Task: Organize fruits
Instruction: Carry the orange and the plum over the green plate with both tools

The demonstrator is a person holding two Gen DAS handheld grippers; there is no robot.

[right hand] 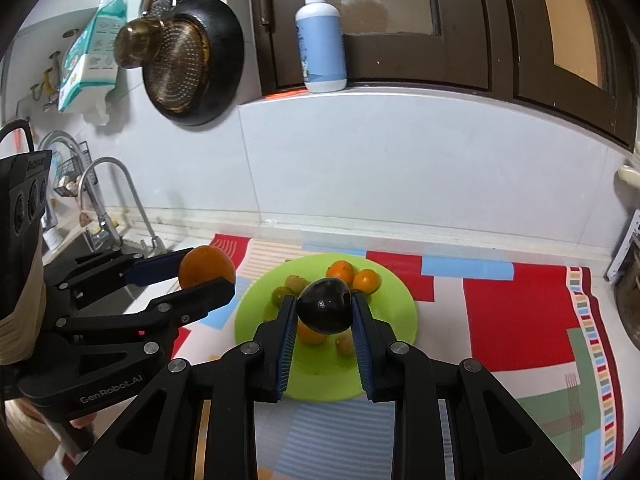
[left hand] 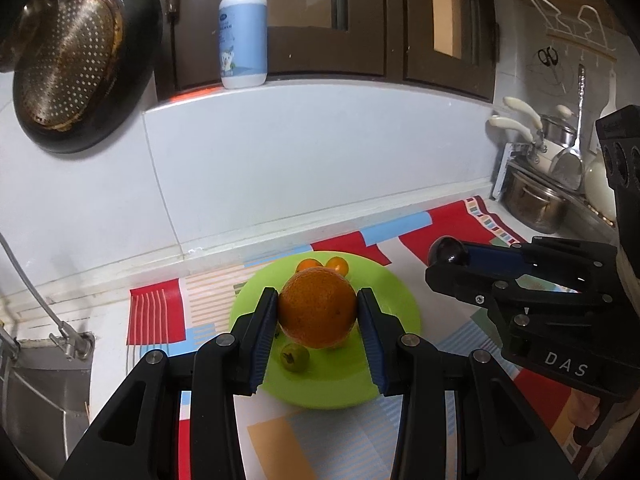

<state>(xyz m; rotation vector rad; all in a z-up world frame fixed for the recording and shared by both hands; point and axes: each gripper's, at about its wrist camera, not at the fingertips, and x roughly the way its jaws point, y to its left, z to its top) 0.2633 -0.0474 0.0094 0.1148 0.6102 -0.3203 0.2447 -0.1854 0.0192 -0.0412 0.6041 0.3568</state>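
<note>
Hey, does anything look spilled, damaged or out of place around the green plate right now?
Nothing stands out. The round green plate sits flat on the patchwork mat, small fruits resting inside it, no spills visible.

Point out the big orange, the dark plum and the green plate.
big orange (left hand: 317,307), left wrist view, middle of its peel.
dark plum (right hand: 325,306), right wrist view, centre of its glossy skin.
green plate (right hand: 386,322), right wrist view, bare right part.

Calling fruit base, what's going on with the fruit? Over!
Left gripper shut on big orange. Right gripper shut on dark plum. Both held above green plate, small fruits on it. Nothing blocking.
</note>
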